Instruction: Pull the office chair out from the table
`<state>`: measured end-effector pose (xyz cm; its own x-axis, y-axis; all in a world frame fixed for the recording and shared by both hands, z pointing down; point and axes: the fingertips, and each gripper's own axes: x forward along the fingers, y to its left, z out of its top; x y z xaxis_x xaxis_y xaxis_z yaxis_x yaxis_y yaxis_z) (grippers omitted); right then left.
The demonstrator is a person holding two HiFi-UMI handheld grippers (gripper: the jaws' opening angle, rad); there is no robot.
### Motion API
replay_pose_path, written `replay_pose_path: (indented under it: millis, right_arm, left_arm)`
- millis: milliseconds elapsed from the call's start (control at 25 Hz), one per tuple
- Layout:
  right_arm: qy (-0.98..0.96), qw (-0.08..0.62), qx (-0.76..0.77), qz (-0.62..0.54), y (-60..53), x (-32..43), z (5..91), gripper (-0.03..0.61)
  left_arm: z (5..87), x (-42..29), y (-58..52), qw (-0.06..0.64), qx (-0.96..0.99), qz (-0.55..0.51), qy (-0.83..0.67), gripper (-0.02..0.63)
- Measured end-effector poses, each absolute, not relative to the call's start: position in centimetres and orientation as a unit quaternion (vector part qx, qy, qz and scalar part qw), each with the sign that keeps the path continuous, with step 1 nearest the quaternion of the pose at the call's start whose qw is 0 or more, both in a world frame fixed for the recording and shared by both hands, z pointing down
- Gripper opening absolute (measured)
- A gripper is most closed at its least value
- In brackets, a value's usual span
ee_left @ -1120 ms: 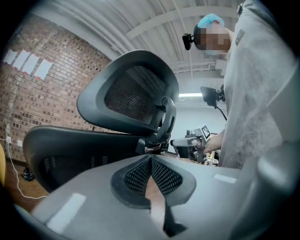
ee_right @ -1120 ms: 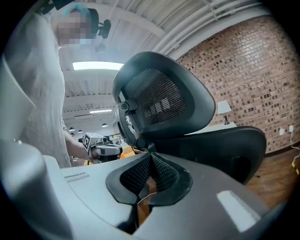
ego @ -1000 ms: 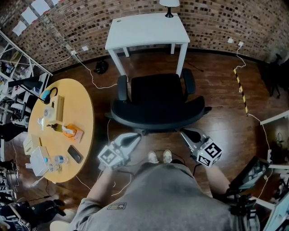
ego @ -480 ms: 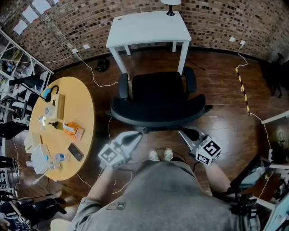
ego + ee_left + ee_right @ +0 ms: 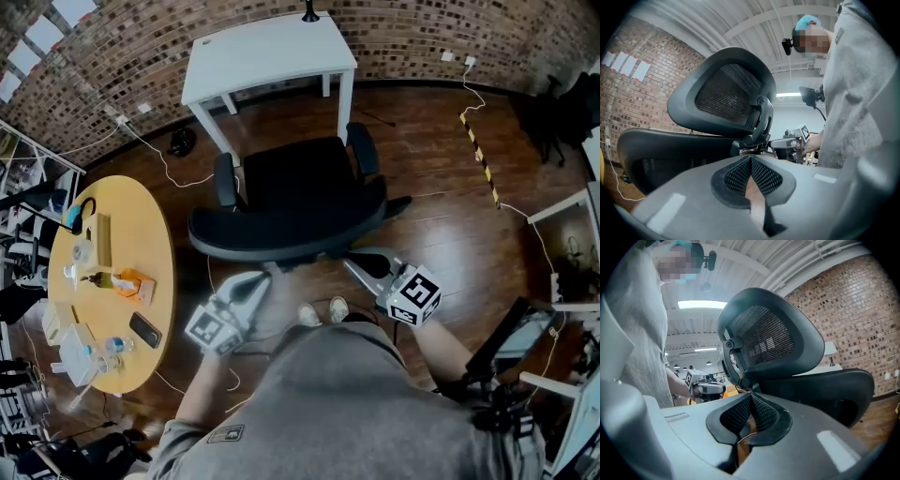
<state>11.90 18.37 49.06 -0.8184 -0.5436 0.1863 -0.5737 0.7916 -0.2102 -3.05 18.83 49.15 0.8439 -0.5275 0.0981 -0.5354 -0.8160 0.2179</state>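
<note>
The black office chair (image 5: 291, 202) stands on the wood floor just in front of the white table (image 5: 267, 52), its seat facing the table and its curved back towards me. My left gripper (image 5: 261, 278) and right gripper (image 5: 354, 262) sit close behind the back's lower rim, one at each side; I cannot tell whether they touch it. Both are shut with nothing between the pads. In the left gripper view the closed left gripper (image 5: 751, 161) points at the mesh back (image 5: 726, 93). In the right gripper view the closed right gripper (image 5: 751, 399) faces the same mesh back (image 5: 773, 341).
A round yellow table (image 5: 141, 220) with a phone, a bottle and boxes stands at the left. Cables trail over the floor near the brick wall. A black-and-yellow strip (image 5: 480, 155) lies at the right, beside another white table edge (image 5: 562, 211). My shoes (image 5: 319, 312) are behind the chair.
The head view has swung, so chair and white table now lie further left and slightly turned. Both grippers remain shut behind the chair's back.
</note>
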Motion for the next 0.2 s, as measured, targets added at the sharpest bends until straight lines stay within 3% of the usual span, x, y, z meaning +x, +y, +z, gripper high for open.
replay_pose_path:
  millis: [200]
  right_arm:
    - [-0.949,0.061,0.286,0.122,17.79,12.38,48.47,0.012]
  left_arm:
    - [49.03,-2.54,18.53,0.110,0.952,0.022,-0.285,0.002]
